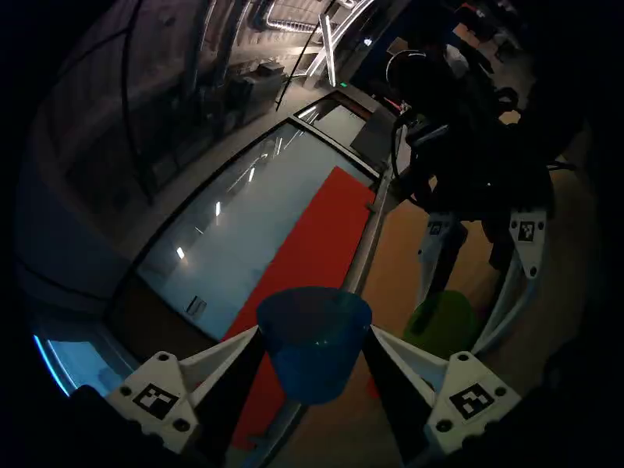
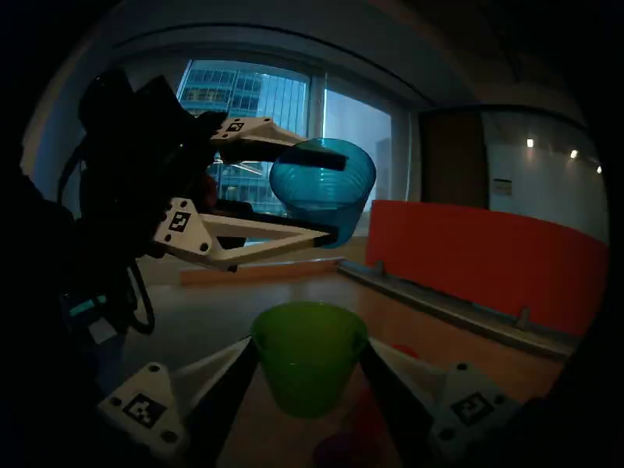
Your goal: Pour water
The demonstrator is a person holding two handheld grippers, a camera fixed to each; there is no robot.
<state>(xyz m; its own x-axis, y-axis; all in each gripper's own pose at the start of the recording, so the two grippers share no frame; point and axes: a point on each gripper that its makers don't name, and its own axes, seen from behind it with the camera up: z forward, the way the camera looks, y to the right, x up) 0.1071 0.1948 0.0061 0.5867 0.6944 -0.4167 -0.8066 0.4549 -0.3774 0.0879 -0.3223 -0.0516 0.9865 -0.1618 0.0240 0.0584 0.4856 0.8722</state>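
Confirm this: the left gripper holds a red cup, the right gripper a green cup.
Wrong colour: the left gripper holds a blue cup, not a red one, as the left gripper view shows. The right gripper does hold a green cup.

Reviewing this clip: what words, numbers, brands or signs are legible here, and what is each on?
No text is legible.
White sticker on the glass partition: too small to read.
White sign on the far wall: blurred.
Square markers on the left gripper: patterns, no words.
Blue cup and green cup: no print visible.
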